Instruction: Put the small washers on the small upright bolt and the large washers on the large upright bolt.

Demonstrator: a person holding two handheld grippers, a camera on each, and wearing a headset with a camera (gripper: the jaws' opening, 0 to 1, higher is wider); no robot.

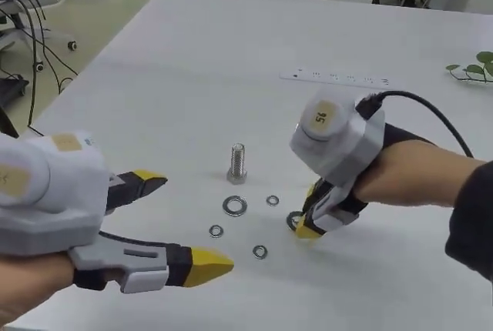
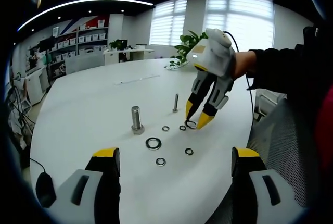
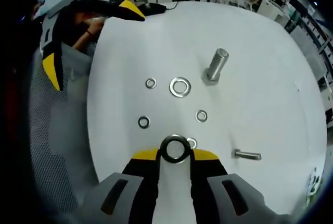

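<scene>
My right gripper (image 1: 306,227) is shut on a dark washer (image 3: 175,149), with its tips down at the white table (image 1: 231,77); the left gripper view has this gripper (image 2: 197,121) beside the small upright bolt (image 2: 176,102). The large upright bolt (image 1: 237,163) stands mid-table. In front of it lies a large washer (image 1: 235,205). Small washers (image 1: 273,200) (image 1: 216,231) (image 1: 260,252) lie around it. My left gripper (image 1: 181,223) hovers open at the near left, with nothing between its yellow tips.
A white power strip (image 1: 335,78) lies further back on the table, and a green plant sprig (image 1: 471,69) sits at the right edge. Chairs and cables (image 1: 31,31) stand on the floor to the left.
</scene>
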